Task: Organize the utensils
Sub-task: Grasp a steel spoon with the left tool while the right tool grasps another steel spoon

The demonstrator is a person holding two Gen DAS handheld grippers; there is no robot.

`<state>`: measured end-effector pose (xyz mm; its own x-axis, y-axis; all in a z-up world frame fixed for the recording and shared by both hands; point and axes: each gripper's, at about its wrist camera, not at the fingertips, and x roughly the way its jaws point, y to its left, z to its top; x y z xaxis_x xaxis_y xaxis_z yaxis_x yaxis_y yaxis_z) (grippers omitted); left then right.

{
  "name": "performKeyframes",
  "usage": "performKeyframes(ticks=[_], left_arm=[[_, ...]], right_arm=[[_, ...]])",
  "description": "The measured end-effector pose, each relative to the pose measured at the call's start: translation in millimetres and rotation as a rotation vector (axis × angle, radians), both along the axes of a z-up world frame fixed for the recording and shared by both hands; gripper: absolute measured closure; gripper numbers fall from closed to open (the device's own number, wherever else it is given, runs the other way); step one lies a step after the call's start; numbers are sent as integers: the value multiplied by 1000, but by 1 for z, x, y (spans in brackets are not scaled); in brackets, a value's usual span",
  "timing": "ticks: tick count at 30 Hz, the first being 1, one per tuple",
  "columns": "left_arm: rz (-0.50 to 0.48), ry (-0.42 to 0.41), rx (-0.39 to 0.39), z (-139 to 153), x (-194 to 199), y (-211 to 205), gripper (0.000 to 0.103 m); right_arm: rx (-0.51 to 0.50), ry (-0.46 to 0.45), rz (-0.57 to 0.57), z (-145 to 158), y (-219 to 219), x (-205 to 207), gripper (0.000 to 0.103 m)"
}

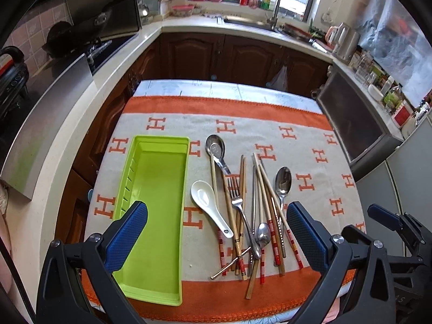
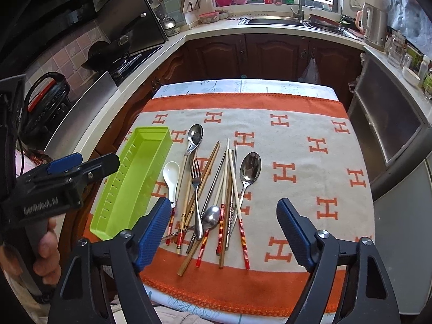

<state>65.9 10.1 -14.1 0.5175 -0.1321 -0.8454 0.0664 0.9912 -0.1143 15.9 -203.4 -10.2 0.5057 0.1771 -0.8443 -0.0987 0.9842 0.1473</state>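
Both hand-held grippers are held spread wide and empty above a table covered by an orange-and-cream cloth [image 1: 270, 113]. The left gripper [image 1: 217, 233] is poised over the near end of a lime-green tray [image 1: 158, 145], which is seen lying lengthwise at the cloth's left side. The right gripper [image 2: 224, 232] is held above a jumbled pile of chopsticks [image 2: 229, 189], a fork [image 2: 196, 178], metal spoons [image 2: 249, 168] and a white ceramic spoon [image 2: 171, 174], heaped just right of the tray.
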Motion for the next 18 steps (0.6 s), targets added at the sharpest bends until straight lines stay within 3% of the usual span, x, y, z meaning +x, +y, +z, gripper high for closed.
performKeyframes(ticks=[4, 10, 14, 18], left_arm=[[1, 63, -36, -18, 26, 3, 1], [4, 140, -94, -47, 66, 0, 16], [29, 242, -194, -79, 102, -2, 35], [49, 330, -231, -111, 129, -10, 53]], right_arm=[[18, 24, -1, -10, -8, 24, 30], [86, 86, -16, -36, -31, 68, 38], [123, 116, -40, -56, -47, 100, 40], [155, 145, -69, -79, -59, 131, 43]])
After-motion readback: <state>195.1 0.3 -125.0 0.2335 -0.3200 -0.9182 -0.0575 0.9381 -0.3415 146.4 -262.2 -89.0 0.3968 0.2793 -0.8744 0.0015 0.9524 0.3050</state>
